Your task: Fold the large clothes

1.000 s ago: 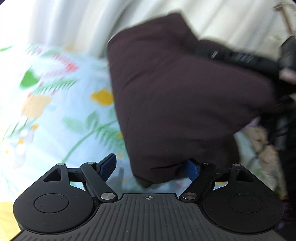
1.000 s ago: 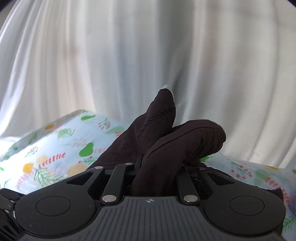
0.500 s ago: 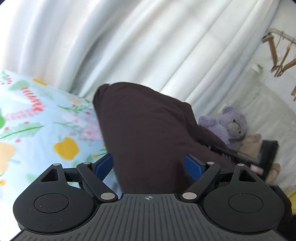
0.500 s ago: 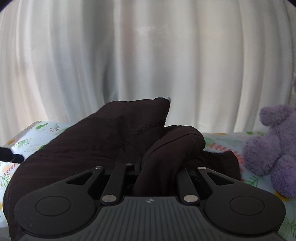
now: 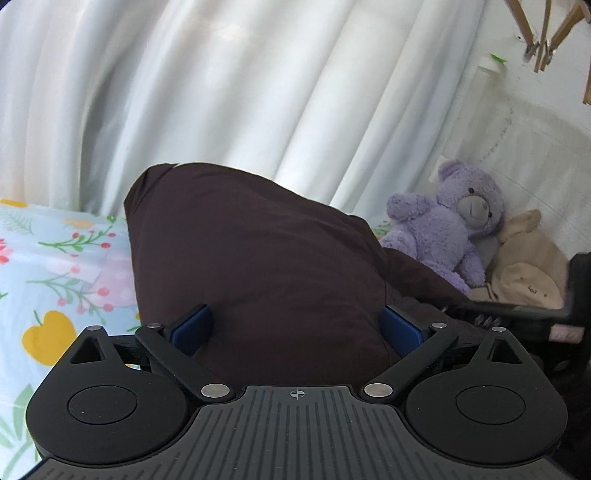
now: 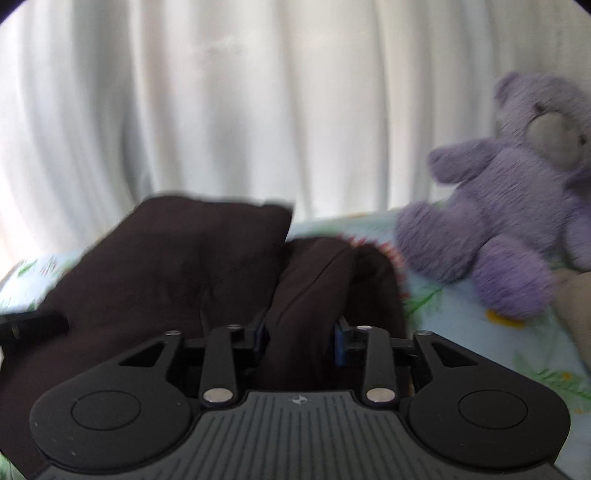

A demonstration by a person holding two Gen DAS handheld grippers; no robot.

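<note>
A dark brown garment [image 5: 251, 266] lies bunched over the floral bedsheet [image 5: 55, 273]. My left gripper [image 5: 295, 328] has its blue pads [image 5: 192, 328] spread wide, and the cloth drapes between them without being pinched. In the right wrist view the same garment [image 6: 166, 266] is lifted in a fold. My right gripper [image 6: 301, 339] is shut on a thick bunch of the cloth, its pads [image 6: 340, 345] pressed against both sides. The right gripper's black body shows at the right edge of the left wrist view [image 5: 546, 314].
A purple teddy bear [image 5: 454, 229] and a beige plush toy [image 5: 528, 269] sit at the back right of the bed; the bear also shows in the right wrist view [image 6: 517, 192]. White curtains [image 5: 221, 92] hang behind the bed. A wooden rack [image 5: 546, 29] stands top right.
Both grippers swung to the right, bringing the teddy bear into view. The left view rose from looking down at the sheet to the curtain. The right gripper kept hold of the cloth.
</note>
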